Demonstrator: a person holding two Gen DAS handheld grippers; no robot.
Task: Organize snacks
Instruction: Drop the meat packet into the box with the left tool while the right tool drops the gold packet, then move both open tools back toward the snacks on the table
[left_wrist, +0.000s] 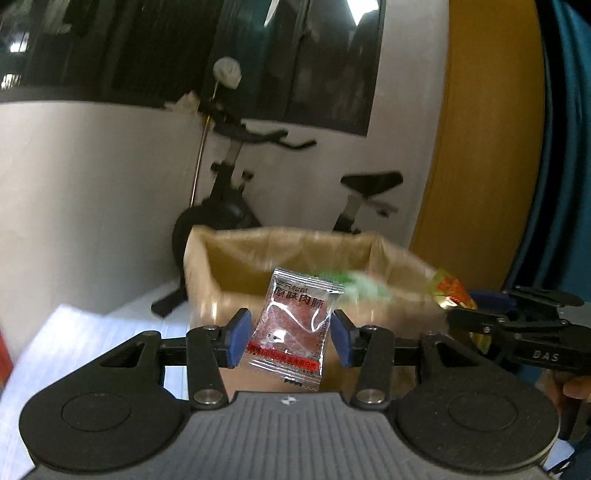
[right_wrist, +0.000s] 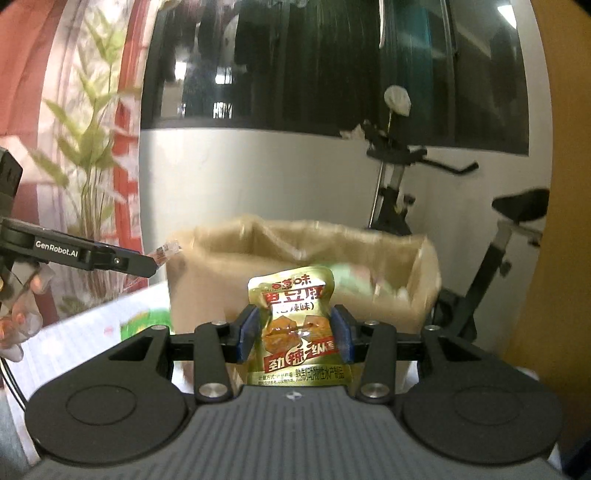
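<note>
Left gripper (left_wrist: 290, 334) pinched a clear meat-snack packet (left_wrist: 293, 325) by its side edges between the blue pads (left_wrist: 238, 338); the packet stood upright, long axis vertical, its top tilted slightly left, in front of the lined cardboard box (left_wrist: 229, 258). Right gripper (right_wrist: 294, 334) clamped a gold tofu-snack pouch (right_wrist: 295, 325) likewise, upright, printed face toward the camera, top above the pads, before the same box (right_wrist: 369, 243). An exercise bike (left_wrist: 229, 177) stood behind.
</note>
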